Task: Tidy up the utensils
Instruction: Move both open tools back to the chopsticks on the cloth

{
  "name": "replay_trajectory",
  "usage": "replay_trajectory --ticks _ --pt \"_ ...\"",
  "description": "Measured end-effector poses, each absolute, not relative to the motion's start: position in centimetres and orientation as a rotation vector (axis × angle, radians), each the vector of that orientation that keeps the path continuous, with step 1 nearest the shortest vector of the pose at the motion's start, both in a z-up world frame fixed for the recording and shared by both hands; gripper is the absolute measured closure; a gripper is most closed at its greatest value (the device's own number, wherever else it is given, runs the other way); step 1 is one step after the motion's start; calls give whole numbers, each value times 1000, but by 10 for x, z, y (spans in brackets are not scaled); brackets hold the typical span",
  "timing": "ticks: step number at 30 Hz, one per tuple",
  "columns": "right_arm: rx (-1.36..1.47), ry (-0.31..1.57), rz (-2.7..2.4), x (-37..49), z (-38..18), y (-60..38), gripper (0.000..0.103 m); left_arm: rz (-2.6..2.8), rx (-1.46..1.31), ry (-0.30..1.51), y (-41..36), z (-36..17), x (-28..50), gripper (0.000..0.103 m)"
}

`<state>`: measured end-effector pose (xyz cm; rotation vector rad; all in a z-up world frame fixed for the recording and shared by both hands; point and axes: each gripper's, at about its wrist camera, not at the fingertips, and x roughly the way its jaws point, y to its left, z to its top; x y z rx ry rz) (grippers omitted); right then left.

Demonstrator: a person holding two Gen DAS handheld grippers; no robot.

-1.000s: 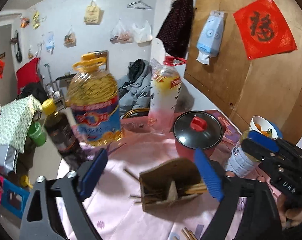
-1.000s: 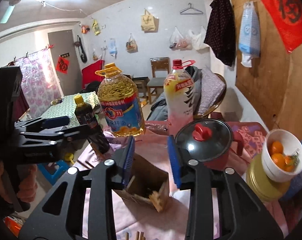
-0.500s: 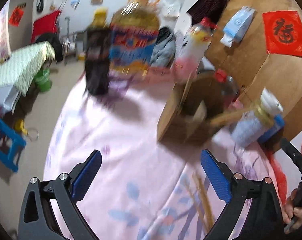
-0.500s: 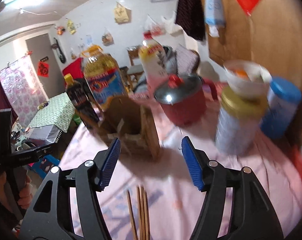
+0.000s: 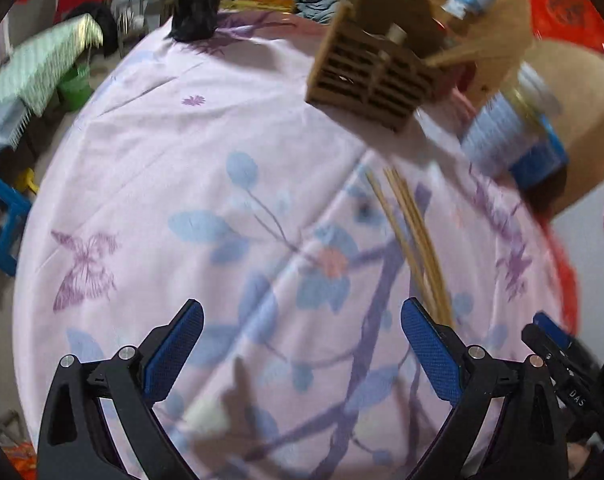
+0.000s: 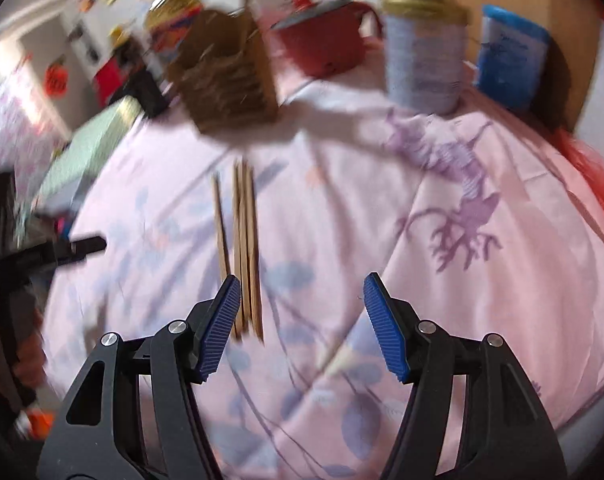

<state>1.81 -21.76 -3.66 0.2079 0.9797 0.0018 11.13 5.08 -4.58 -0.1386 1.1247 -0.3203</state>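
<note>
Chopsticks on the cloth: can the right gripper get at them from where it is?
Probably yes. The chopsticks lie loose on the tablecloth, just ahead of the open right gripper, beside its left finger, with nothing lying across them.

- Legible: white letters "DAS" on the black body of the right gripper point(image 5: 574, 364), low at the right edge of the left wrist view, right of the chopsticks point(image 5: 412, 236).
- Dark character on the red paper sign point(image 5: 562, 4), up and right of the wooden holder point(image 5: 368, 80): too blurred to read.
- Print on the jar point(image 6: 422, 60) and blue container point(image 6: 510, 56), right of that holder: smeared, unreadable.
</note>
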Motion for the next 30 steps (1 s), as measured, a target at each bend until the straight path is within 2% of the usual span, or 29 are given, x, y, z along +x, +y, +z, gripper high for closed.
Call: replay_trajectory --ticks 6,11,18,24,30 --pt "169 929 62 26 -27 -242 36 -392 68 1136 -18 -57 81 6" --pt "229 947 49 22 -35 -272 36 -466 101 1183 -51 -72 74 6" --pt "276 946 -17 8 -38 -301 36 -476 108 1215 -69 -87 77 6" --pt "285 952 -61 -5 -40 -309 36 -424 273 1155 -89 -95 74 4" --pt "315 945 -79 -10 -41 -312 36 -315 207 1160 -60 -97 92 4"
